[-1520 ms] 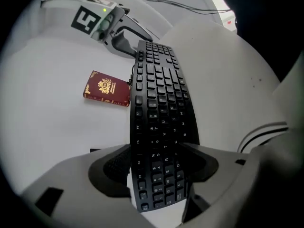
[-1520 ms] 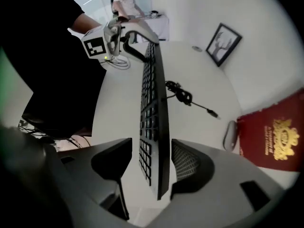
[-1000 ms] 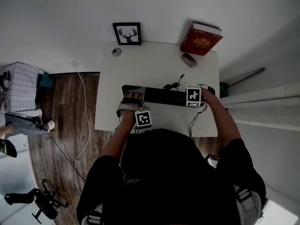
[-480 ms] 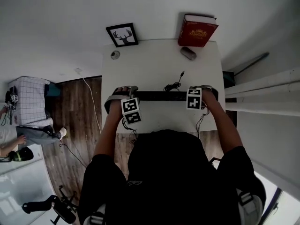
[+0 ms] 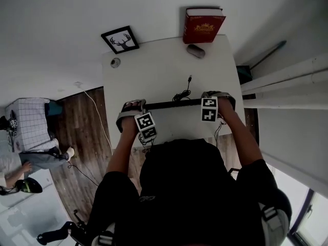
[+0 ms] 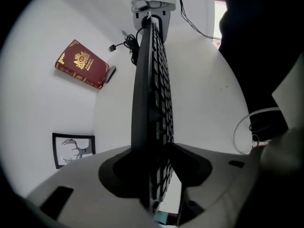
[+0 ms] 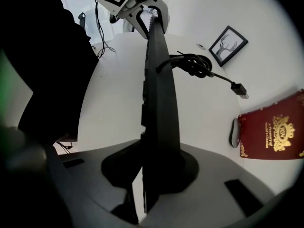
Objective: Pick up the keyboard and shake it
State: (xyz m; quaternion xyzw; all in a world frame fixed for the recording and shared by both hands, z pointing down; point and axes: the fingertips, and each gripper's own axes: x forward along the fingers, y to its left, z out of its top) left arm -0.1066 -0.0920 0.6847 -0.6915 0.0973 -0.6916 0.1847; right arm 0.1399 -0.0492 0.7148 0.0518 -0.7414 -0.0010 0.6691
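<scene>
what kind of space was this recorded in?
Probably a home desk corner or small office: a white desk with a keyboard, mouse and red book, a framed deer picture, wood floor alongside.

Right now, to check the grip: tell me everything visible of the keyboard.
The keyboard is slim, black, plastic-looking, with dark keys. It is turned on edge, keys towards the person, over the white table. The left tongs and right tongs, jaws just closing, clamp its two ends. Its coiled black cable trails behind.
</scene>
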